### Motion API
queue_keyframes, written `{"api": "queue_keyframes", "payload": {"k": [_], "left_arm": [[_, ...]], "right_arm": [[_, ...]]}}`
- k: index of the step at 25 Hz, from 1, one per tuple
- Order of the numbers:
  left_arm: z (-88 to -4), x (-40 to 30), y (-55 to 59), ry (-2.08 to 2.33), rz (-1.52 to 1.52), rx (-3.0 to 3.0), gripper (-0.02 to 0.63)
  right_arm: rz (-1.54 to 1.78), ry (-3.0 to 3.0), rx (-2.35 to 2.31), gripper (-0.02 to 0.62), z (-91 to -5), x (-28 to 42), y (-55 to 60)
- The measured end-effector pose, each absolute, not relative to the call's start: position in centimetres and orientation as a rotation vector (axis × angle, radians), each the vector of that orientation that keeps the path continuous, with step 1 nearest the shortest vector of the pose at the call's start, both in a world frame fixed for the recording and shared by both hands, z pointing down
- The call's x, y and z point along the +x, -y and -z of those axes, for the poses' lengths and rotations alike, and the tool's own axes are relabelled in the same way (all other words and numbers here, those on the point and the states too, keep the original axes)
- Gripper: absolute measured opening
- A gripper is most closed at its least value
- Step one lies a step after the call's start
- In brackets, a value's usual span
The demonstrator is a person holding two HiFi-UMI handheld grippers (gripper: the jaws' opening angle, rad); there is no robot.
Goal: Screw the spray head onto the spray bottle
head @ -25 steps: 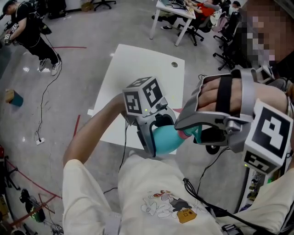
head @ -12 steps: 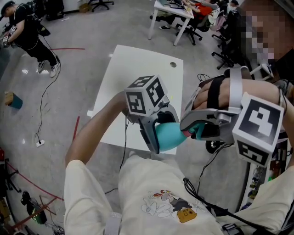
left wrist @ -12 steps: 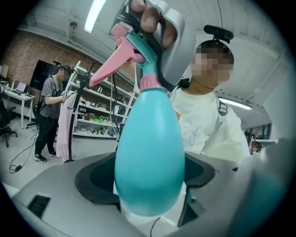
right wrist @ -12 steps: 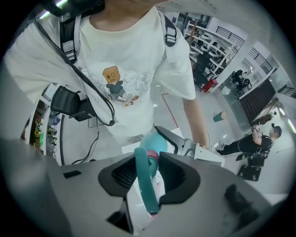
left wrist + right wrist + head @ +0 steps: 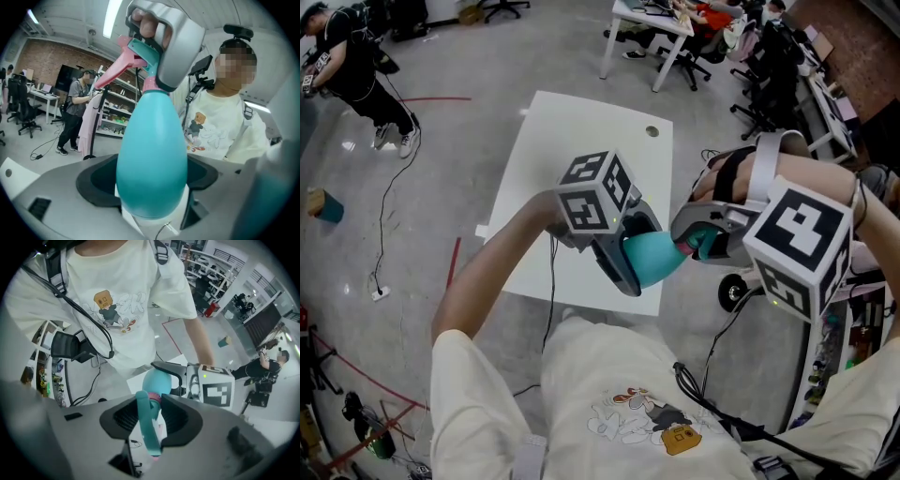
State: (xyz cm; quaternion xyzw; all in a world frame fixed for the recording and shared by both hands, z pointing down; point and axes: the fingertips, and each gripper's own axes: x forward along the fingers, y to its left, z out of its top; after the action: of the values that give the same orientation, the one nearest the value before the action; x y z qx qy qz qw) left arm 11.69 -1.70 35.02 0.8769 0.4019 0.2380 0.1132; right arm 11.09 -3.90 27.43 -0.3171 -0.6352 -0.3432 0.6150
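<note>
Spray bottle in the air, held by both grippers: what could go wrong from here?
The smooth, rounded spray bottle may turn or slip in the left gripper during twisting. The right gripper holds only the narrow spray head; a tilt could cross the thread.

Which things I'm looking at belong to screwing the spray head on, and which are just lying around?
Part of the job:
spray bottle, clamped in the left gripper
spray head, clamped in the right gripper

Just lying about:
white table
small box on the floor
office chairs
</note>
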Motion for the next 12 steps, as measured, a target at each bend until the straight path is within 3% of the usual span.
{"api": "queue_keyframes", "payload": {"k": [4, 12], "left_arm": [[-36.1, 12.2, 4.2, -0.918, -0.707, 2.645, 0.413], [-38.9, 13.4, 10.4, 0.040, -0.966, 2.835, 0.413]], "right_arm": [[0.654, 1.480, -0.600, 0.130, -28.6, 11.3, 6.3], [0.350, 1.552, -0.285, 0.130, -31.2, 12.9, 10.3]]}}
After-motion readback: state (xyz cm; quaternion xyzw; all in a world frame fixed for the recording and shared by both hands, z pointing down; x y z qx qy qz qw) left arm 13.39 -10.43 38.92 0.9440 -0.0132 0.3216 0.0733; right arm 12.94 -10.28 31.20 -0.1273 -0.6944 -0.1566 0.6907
